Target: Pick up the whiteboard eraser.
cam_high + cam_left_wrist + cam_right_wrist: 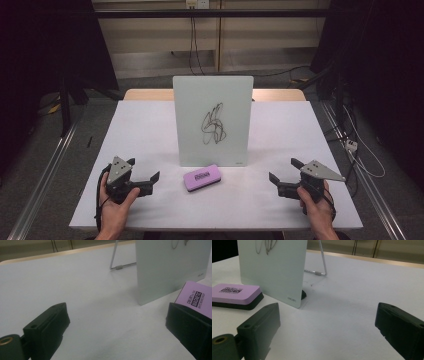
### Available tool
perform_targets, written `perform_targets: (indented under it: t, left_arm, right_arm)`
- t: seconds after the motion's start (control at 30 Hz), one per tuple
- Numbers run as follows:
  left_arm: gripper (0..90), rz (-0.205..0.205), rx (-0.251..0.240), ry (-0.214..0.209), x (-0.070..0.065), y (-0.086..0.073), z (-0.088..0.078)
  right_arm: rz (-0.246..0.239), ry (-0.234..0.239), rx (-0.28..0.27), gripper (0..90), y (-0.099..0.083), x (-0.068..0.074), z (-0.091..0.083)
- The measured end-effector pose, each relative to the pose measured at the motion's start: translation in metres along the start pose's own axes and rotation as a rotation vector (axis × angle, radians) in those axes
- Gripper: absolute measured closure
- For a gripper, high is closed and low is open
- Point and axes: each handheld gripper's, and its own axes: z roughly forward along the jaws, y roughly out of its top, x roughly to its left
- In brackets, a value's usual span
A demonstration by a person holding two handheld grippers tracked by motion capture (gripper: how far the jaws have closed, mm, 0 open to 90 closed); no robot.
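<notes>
Left gripper (146, 176) spread wide, empty, resting on the white table (150, 130) just left of the purple magnetic eraser (202, 178). Right gripper (284, 174) likewise spread, empty, well apart to the right. Eraser lying flat just before the propped glass whiteboard (213, 120), black scribble (213, 123) unwiped. Likely risks: nudging the eraser aside with a shallow pinch; tipping the board back on its wire stand (115, 265) through hard wiping.

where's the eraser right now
In the high view the eraser lies flat on the table, just in front of the upright whiteboard, midway between the two tools.
</notes>
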Motion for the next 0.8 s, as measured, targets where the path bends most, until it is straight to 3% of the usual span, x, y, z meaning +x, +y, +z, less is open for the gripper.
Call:
perform_targets:
  t: [0.17, 0.33, 0.5, 0.67, 0.8]
  left_arm:
    - [5.0, 0.005, 0.013, -0.004, 0.001, 0.001, 0.000]
    - [5.0, 0.027, 0.048, -0.047, -0.003, 0.003, 0.004]
    - [5.8, 0.079, 0.098, -0.128, -0.011, 0.007, 0.010]
    - [7.0, 0.096, 0.120, -0.172, -0.017, 0.011, 0.016]
    - [7.4, 0.113, 0.122, -0.183, -0.022, 0.015, 0.021]
  right_arm:
    - [0.002, -0.002, 0.005, 6.3, 0.000, -0.001, 0.001]
    - [0.000, 0.004, 0.011, 6.3, 0.000, -0.001, 0.002]
    - [0.003, 0.016, 0.014, 5.9, 0.000, -0.001, 0.002]
    - [0.000, 0.019, 0.016, 5.9, 0.000, -0.001, 0.002]
    - [-0.003, 0.021, 0.016, 5.9, 0.000, -0.001, 0.002]
